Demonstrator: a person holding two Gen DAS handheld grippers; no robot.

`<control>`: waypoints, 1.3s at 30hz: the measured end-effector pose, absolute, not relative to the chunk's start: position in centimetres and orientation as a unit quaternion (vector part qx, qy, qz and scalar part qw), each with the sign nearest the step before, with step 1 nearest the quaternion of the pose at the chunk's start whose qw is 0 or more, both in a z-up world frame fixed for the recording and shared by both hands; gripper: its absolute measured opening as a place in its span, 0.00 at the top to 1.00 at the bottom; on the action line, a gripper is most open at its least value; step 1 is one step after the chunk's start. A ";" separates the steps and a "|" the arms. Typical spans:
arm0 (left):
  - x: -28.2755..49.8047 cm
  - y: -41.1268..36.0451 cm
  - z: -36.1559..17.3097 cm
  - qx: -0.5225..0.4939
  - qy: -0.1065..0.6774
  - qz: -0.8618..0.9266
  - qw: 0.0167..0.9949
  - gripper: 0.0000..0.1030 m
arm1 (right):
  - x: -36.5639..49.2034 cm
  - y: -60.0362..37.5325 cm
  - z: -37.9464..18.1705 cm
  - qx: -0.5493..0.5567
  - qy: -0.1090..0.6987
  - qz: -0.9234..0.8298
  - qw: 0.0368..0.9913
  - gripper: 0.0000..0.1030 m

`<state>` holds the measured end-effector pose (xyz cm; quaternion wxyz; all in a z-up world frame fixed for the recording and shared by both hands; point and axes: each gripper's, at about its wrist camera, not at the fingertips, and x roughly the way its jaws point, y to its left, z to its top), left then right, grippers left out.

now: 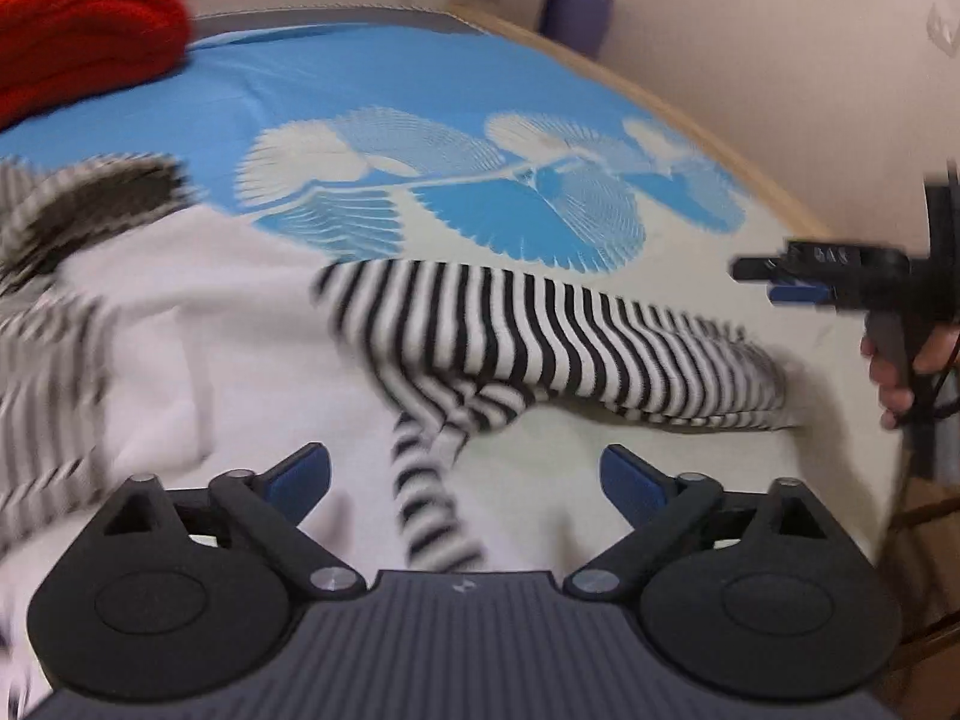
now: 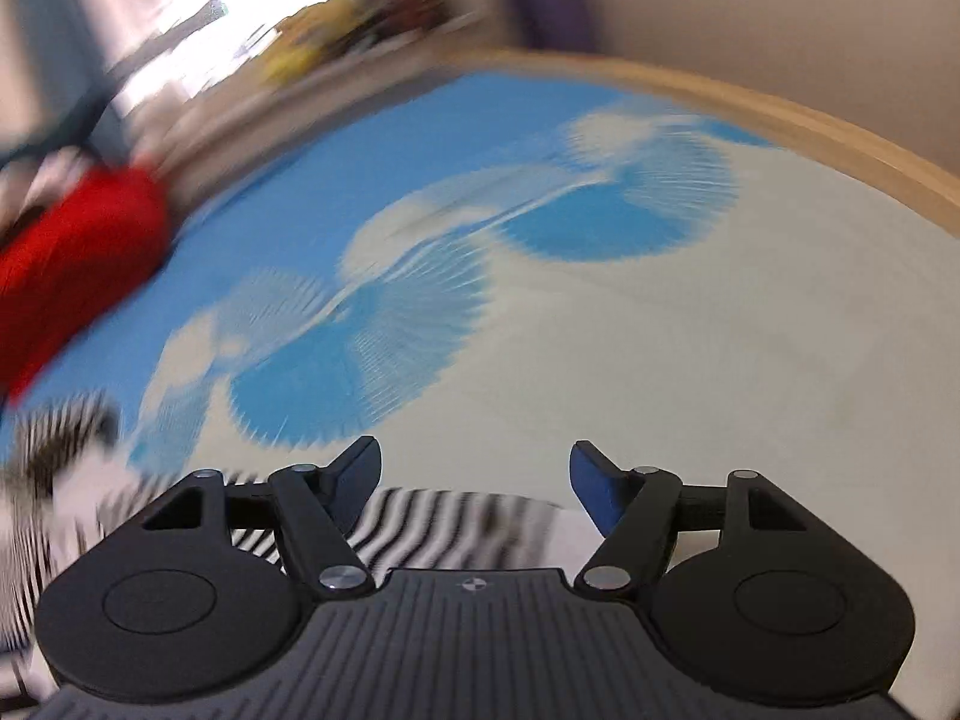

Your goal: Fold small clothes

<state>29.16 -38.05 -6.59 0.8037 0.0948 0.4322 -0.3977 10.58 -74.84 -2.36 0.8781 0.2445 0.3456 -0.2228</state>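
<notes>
The left gripper [image 1: 465, 474] is filling the bottom of its own view, its two blue-padded fingers [image 1: 306, 471] spread wide with nothing pinched between them. A thin striped limb of the black-and-white striped garment [image 1: 540, 336] is trailing down through the gap at about 6 o'clock, but the pads are not touching it. The bulk of that garment is lying bunched across the middle of the picture, stretching toward 3 o'clock over the pale part of the bed sheet [image 1: 390, 72], which is blue with white fan-shaped prints. At 9 o'clock a second, greyer striped piece [image 1: 54, 312] is lying crumpled and blurred. A red knitted bundle [image 1: 84, 24] is sitting at 11 o'clock at the far end of the bed.

Out at 3 o'clock in the left view the right gripper [image 1: 780, 279] is hovering above the garment's end, gripped by the person's hand [image 1: 900, 372].

In the right wrist view the right gripper [image 2: 476, 480] is also standing with fingers [image 2: 591, 489] apart, empty. The striped cloth [image 2: 456, 522] is lying just beneath and behind them at 6 o'clock, with more of it blurred off at 8 o'clock. The picture is heavily smeared, and the red bundle [image 2: 78, 258] is showing at 9 o'clock.
</notes>
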 end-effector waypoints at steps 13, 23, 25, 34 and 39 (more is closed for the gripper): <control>28.8 -40.1 -10.3 0.243 0.399 -0.438 0.768 0.89 | 15.2 -71.5 -8.8 0.071 0.402 -0.163 0.898 1.00; 27.1 -38.2 -9.2 0.221 0.356 -0.420 0.805 0.18 | 17.1 -72.9 -9.4 0.064 0.357 -0.251 0.897 0.96; 27.2 -37.0 -8.0 0.174 0.348 -0.418 0.821 0.10 | 14.0 -73.8 -7.4 0.117 0.303 -0.281 0.903 0.74; 28.8 -29.7 -6.7 0.074 0.400 -0.298 0.863 0.03 | -4.6 -75.3 -7.2 0.439 0.199 -0.276 0.831 0.40; 30.4 -23.2 -6.5 0.044 0.434 -0.205 0.876 0.03 | -3.3 -74.9 -11.6 0.542 0.159 -0.234 0.792 0.40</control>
